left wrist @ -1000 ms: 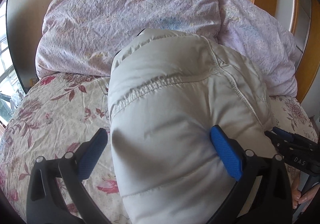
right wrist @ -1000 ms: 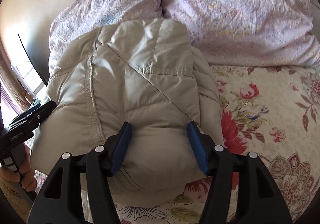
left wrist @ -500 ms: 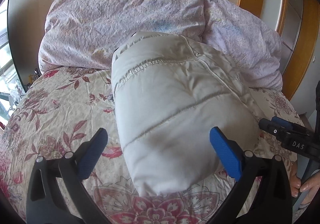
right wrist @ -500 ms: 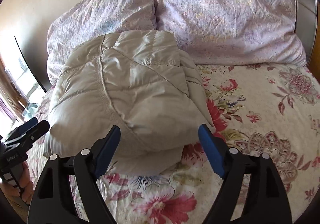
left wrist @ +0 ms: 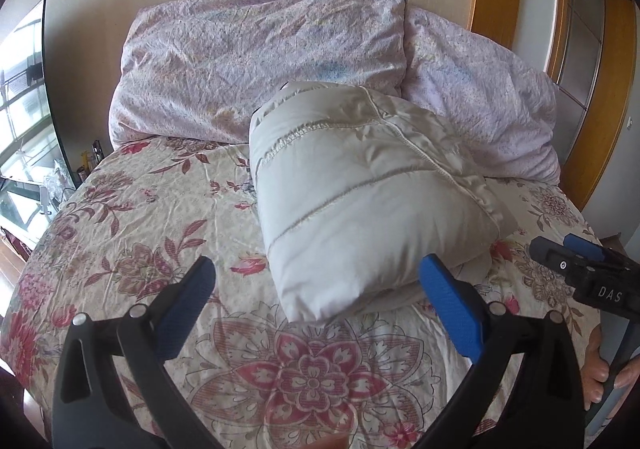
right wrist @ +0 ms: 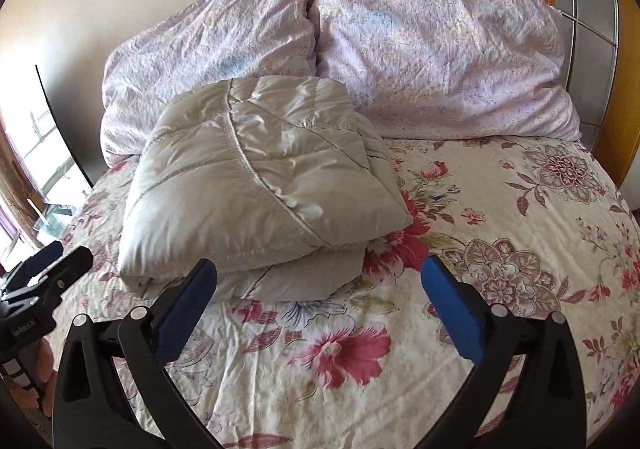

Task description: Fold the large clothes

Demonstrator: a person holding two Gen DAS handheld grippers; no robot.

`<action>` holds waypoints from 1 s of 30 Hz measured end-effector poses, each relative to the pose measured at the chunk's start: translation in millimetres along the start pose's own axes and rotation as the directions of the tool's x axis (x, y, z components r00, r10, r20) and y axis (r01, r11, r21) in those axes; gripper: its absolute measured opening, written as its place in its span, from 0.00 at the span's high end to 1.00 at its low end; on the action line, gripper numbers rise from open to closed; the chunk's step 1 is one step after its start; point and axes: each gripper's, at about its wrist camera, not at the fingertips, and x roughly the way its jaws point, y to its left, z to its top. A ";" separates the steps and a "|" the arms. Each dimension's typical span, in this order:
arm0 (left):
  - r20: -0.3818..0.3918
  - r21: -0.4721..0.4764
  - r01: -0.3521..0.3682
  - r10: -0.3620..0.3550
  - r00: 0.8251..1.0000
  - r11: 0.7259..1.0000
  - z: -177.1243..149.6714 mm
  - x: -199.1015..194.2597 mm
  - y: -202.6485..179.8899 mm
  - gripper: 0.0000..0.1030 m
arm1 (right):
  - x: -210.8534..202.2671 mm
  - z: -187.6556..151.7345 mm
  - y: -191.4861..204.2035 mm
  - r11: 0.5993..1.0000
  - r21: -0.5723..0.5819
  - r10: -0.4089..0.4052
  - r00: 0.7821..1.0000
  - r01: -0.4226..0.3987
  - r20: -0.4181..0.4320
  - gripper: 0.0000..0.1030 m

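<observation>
A: Bedroom, daylight from the left. Left gripper (left wrist: 316, 305) spread wide, nothing between the blue pads (left wrist: 188, 303), hovering over the floral bedspread (left wrist: 132, 217) just short of the bundle.

B: And the garment?

A: Pale grey padded jacket (left wrist: 360, 201), folded into a thick, compact block, lying near the middle of the bed with its far edge against the two lilac pillows (left wrist: 256, 61).

B: Further right?

A: Right gripper (right wrist: 318, 301) likewise spread wide, empty, low over the bedspread (right wrist: 500, 209) just in front of the jacket (right wrist: 256, 185). Its tip also visible at the right edge of the left view, held in a hand (left wrist: 604, 373).

B: Step in hand?

A: By the look of it, release after the last fold; neither claw touching cloth. Task judged close to done.

B: Anything untidy?

A: A lower layer poking out beneath the front edge (right wrist: 296, 281) in the right view. Top seam slightly rumpled.

B: Next move?

A: Probably a light tuck of that flap back under, or a press along the top to flatten the puffy filling. Gentle contact called for, since slippery, springy padding tends to unfold if nudged sideways. Otherwise, simply a clean retreat.
</observation>
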 end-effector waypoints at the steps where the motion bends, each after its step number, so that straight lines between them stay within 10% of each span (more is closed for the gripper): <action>1: 0.001 0.002 -0.009 0.009 1.000 1.000 -2.0 -2.2 -0.2 0.02 | -2.7 -1.3 -0.7 1.000 0.006 0.007 1.000 -0.007 0.003 0.01; 30: -0.080 -0.017 0.130 -0.131 0.988 0.991 -28.6 -33.1 -24.4 0.02 | -54.5 -36.8 -4.4 0.998 -0.003 0.070 0.996 -0.070 -0.051 0.01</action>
